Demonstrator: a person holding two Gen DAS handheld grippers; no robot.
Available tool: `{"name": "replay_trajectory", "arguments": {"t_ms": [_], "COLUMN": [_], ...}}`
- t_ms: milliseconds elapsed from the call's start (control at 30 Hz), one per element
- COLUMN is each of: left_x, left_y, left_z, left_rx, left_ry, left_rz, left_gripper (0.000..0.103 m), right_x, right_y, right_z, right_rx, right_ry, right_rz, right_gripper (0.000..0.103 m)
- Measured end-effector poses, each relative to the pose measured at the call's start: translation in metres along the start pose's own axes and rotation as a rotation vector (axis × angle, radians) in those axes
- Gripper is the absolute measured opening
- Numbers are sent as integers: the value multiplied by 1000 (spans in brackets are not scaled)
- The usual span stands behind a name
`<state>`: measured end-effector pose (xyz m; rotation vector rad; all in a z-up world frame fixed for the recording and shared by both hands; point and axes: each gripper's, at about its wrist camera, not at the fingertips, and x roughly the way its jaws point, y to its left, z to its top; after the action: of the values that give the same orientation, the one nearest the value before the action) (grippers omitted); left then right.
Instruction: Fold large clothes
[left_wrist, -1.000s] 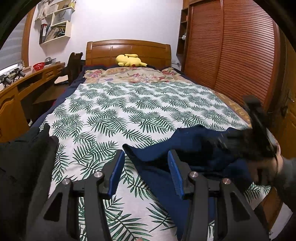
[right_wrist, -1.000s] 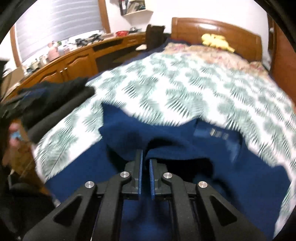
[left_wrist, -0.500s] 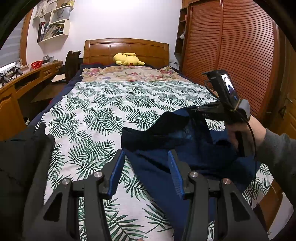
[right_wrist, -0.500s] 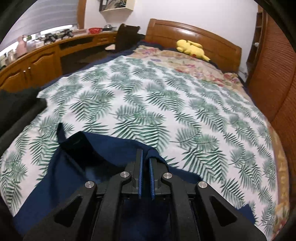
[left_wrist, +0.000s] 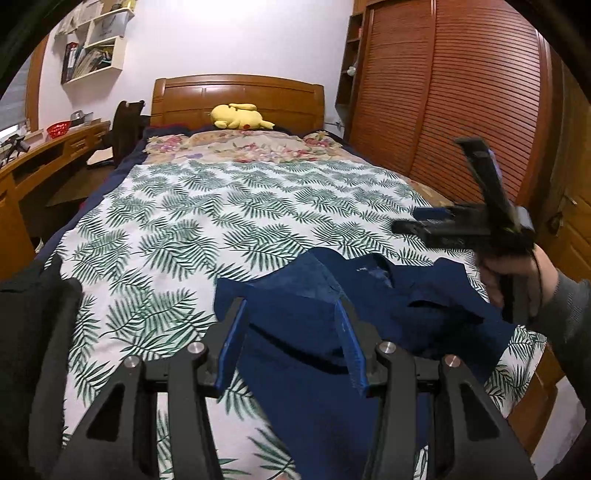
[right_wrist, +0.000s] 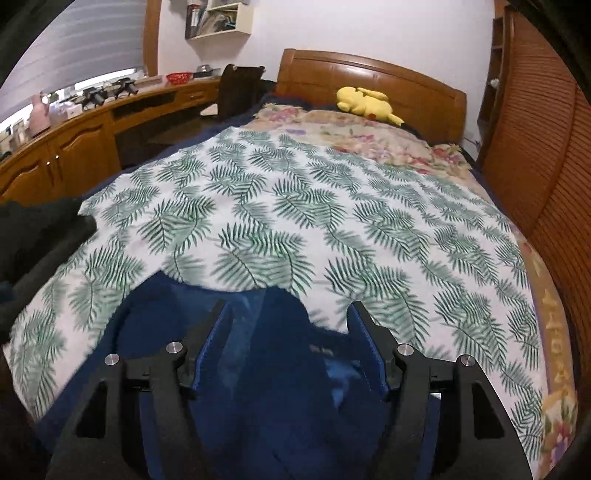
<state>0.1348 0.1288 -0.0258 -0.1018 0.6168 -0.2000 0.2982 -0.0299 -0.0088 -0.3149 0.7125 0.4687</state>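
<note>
While the bed (left_wrist: 229, 206) fills most of both views, its leaf-print cover (right_wrist: 295, 221) lies flat from the near edge up to a floral blanket (left_wrist: 240, 146) at the far end. A wooden headboard (left_wrist: 236, 92) closes the bed behind that blanket. A slatted wooden wardrobe (left_wrist: 461, 92) stands along the right side, and a wooden desk (right_wrist: 92, 133) runs along the left side.

The navy garment (left_wrist: 306, 369) lies rumpled on the near part of the cover, toward the right edge of the bed. One folded edge stands up as a ridge, and a neck label shows on the fabric in the left wrist view. A dark pile of clothing (left_wrist: 29, 332) sits at the near left corner of the bed, apart from the navy garment.

The left gripper (left_wrist: 291, 339) hovers low over the navy garment. Its jaws stand apart with fabric between them, and the blue pads do not press on it.

The right gripper (right_wrist: 288, 339) is above the right portion of the same garment. Its jaws are opening, cloth lies under the gap, and neither pad grips it. In the left wrist view a hand (left_wrist: 517, 280) in a grey sleeve holds this tool above the cloth.

A yellow plush toy (left_wrist: 240, 116) rests against the headboard.
</note>
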Motion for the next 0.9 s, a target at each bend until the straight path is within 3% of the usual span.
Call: {"name": "replay_trajectory", "arguments": {"t_ms": [400,900], "left_x": [34,77], "left_y": [-52,-109], "left_z": [10,19], "left_rx": [72,116], "left_ry": [33,63], "left_rz": [-42,-108], "left_gripper": [47,47], "right_x": [-53,-72], "right_y": [-57,-80], "right_z": [-106,-172], "right_rx": [2,13], "right_ry": [104,180], "right_rz": [-31,-35], "right_gripper": [66,66]}}
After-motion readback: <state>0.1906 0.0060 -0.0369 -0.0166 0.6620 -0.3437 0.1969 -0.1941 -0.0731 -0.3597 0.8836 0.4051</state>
